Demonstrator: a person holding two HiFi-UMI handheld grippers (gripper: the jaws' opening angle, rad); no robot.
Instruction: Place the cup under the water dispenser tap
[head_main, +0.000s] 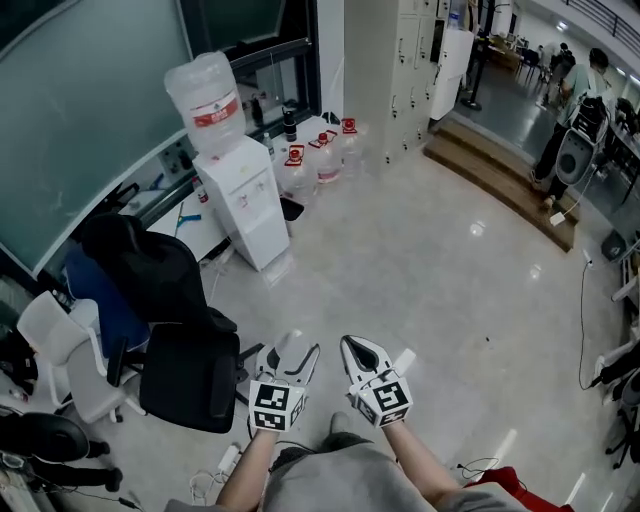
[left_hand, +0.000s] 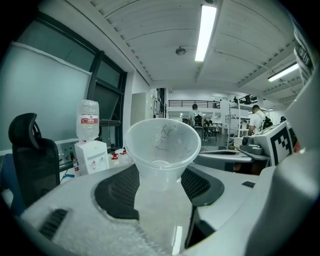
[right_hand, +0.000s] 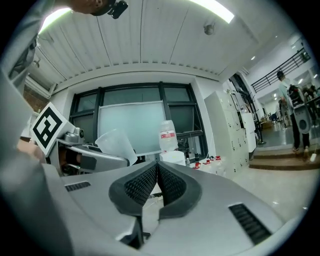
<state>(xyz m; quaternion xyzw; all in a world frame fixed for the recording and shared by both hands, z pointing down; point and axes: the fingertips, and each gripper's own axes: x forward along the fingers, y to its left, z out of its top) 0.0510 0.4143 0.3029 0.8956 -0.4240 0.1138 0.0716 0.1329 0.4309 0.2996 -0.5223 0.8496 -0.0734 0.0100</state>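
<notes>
A clear plastic cup (left_hand: 162, 147) sits upright between the pads of my left gripper (left_hand: 161, 182), which is shut on its lower part. In the head view the left gripper (head_main: 290, 348) and the cup (head_main: 296, 345) are low in the middle, over the pale floor. The white water dispenser (head_main: 243, 205), with an upturned bottle (head_main: 205, 98) on top, stands well ahead and to the left by the glass wall. It shows small in the distance as the dispenser (left_hand: 91, 155). My right gripper (right_hand: 157, 169) is shut with nothing in it and travels beside the left, the right gripper (head_main: 358, 352) level with it.
A black office chair (head_main: 178, 335) and a white chair (head_main: 60, 355) stand to the left of my path. Several spare water bottles (head_main: 322, 158) stand on the floor right of the dispenser. A wooden step (head_main: 500, 175) and a person (head_main: 575, 110) are far right.
</notes>
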